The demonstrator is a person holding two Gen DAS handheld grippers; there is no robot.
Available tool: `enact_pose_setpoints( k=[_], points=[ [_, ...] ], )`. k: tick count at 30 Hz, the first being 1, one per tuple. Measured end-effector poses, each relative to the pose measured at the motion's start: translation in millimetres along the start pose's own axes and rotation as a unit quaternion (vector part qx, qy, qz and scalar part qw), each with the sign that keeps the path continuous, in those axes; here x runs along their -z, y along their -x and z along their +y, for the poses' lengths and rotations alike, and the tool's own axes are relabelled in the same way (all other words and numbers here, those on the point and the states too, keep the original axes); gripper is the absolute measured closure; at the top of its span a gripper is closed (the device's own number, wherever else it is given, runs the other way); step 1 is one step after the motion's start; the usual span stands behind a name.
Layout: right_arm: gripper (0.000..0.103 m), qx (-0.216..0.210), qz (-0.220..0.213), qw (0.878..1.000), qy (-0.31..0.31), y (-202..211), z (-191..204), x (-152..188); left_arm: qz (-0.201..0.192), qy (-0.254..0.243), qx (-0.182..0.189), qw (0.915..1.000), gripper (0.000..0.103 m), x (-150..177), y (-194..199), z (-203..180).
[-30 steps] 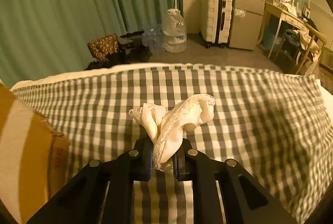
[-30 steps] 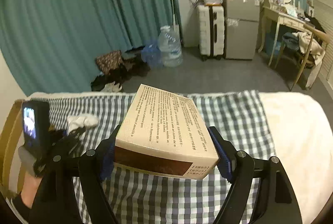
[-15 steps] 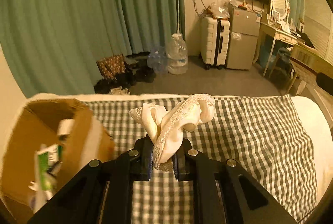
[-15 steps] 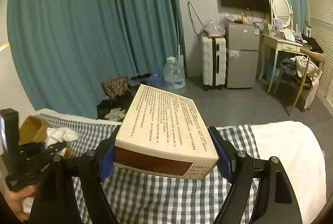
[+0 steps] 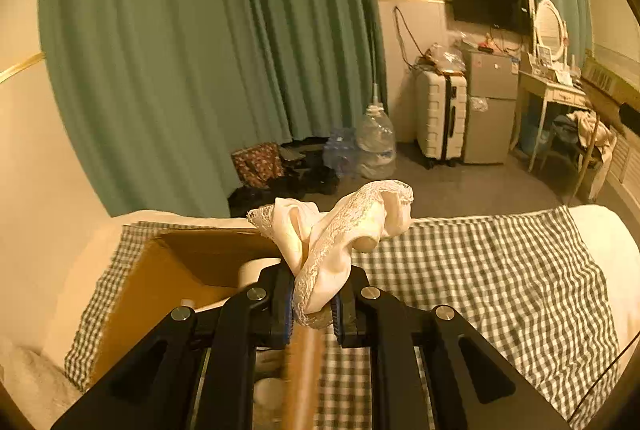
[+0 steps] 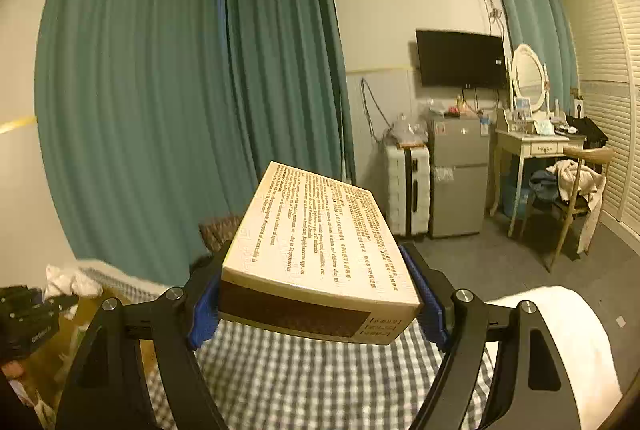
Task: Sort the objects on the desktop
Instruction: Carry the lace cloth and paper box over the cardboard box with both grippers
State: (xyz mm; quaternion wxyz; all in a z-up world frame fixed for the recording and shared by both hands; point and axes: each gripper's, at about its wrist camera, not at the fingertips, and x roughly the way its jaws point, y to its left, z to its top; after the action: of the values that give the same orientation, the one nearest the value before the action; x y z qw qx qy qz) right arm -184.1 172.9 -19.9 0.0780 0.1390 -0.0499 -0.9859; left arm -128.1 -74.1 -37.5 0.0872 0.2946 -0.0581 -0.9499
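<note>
My left gripper (image 5: 312, 304) is shut on a cream lace-trimmed cloth (image 5: 340, 230) that bunches up above its fingertips. It hangs over the right edge of an open cardboard box (image 5: 168, 270) lying on the checked bedcover (image 5: 480, 270); a pale roll shows inside the box. My right gripper (image 6: 318, 304) is shut on a flat printed carton (image 6: 320, 242), its blue pads pressing both long sides, held well above the checked cover (image 6: 280, 382). In the right wrist view the left gripper (image 6: 32, 314) with the white cloth (image 6: 68, 280) shows at the far left, over the cardboard box (image 6: 92, 322).
Beyond the bed stand teal curtains (image 5: 200, 50), a large water bottle (image 5: 376, 146), a white suitcase (image 5: 440, 114), a small fridge (image 5: 490, 106), a dressing table (image 6: 536, 146) and a chair with clothes (image 6: 576, 186). Dark bags lie on the floor (image 5: 288, 174).
Both grippers have risen and tipped upward, each keeping its load. The cardboard box has come from the left edge to under the left gripper. The right view now shows more wall and ceiling.
</note>
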Motion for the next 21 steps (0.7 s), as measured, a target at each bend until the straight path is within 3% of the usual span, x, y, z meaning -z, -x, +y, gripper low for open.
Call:
enact_pose_setpoints(
  k=[11,15,21],
  points=[
    [0.024,-0.058,-0.02,0.998,0.014,11,66,-20,-0.021,0.036,-0.06,0.9973,0.089,10,7,78],
    [0.024,-0.104,-0.007,0.994,0.026,12,98,-19,-0.023,0.046,-0.084,0.9951,0.089,14,6,101],
    [0.024,-0.145,0.012,0.988,0.059,7,146,-13,-0.01,0.076,-0.09,0.993,0.089,27,2,130]
  ],
)
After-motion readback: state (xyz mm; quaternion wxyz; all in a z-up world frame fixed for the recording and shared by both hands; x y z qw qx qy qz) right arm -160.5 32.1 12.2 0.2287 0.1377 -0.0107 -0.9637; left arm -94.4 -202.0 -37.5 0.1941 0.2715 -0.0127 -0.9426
